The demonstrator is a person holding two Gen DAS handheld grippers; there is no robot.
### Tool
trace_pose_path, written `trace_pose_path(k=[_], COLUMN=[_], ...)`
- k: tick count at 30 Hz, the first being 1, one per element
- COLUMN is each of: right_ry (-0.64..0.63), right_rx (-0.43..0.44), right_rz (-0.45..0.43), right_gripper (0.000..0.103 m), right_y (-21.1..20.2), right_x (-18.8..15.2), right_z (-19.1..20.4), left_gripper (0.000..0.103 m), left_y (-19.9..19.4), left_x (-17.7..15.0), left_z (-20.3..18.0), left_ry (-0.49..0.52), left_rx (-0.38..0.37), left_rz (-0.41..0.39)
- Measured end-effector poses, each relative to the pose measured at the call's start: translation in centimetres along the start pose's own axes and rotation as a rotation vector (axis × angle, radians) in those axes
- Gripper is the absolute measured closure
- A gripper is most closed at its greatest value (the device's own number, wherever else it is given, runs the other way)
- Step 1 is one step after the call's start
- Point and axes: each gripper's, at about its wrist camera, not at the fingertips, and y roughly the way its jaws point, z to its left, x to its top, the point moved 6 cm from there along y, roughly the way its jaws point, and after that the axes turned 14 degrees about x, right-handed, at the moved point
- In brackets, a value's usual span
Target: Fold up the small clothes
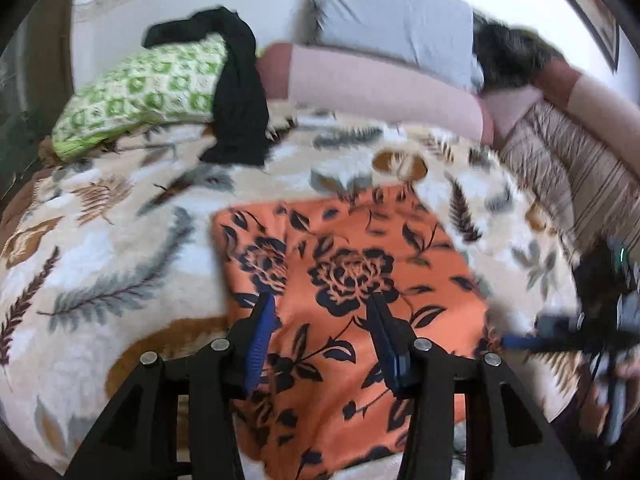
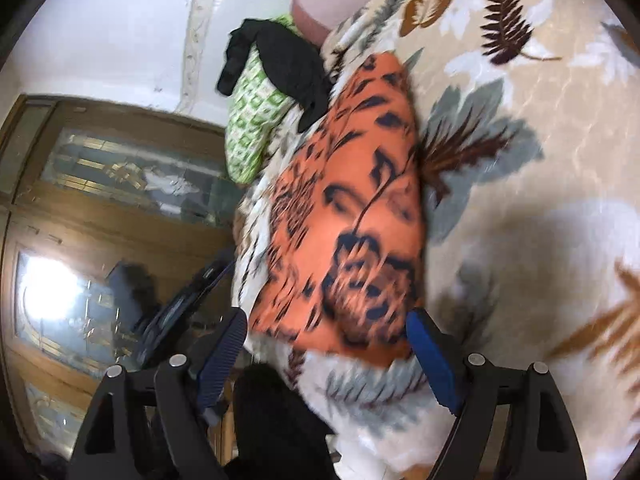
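An orange cloth with a dark floral print (image 1: 352,280) lies flat on the leaf-patterned bed blanket (image 1: 120,248). My left gripper (image 1: 322,300) is open and empty, hovering just above the cloth's near half. The right gripper shows at the right edge of the left wrist view (image 1: 568,336), beside the cloth's right side. In the right wrist view the same cloth (image 2: 352,216) lies ahead, and my right gripper (image 2: 326,320) is open and empty at its near edge. The left gripper shows there too (image 2: 188,292), blurred.
A green patterned pillow (image 1: 140,92) with a black garment (image 1: 240,96) draped over it lies at the head of the bed. Grey (image 1: 396,28) and pink (image 1: 380,88) pillows lie beside it. A wooden cabinet with glass doors (image 2: 100,208) stands by the bed.
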Motion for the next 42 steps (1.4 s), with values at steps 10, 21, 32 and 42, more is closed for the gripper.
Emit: trace_pose_path(k=[10,21,32,42], right_ry=[0.126,0.110,0.234,0.195], right_rx=[-0.047,-0.006,-0.054,-0.091], right_rz=[0.034,-0.092,-0.048,-0.047], right_gripper=[0.068,0.021,0.065,0.067], right_y=[4.2,1.5,4.5,5.9], right_x=[2.6,5.9,6.6,12.9], right_z=[-2.3,-1.8,-6.4,-5.0], left_gripper=[0.057,0.057,0.057,0.057], left_y=[6.3,6.4,6.3,6.4], left_x=[-1.3,-1.7,-1.8,-1.8], left_z=[1.8,1.7,1.7,2.3], left_ry=[0.005,0.007,0.010,-0.019], left_rx=[0.113,0.107,0.090,0.062], left_rz=[0.116,0.093,0.077,0.081])
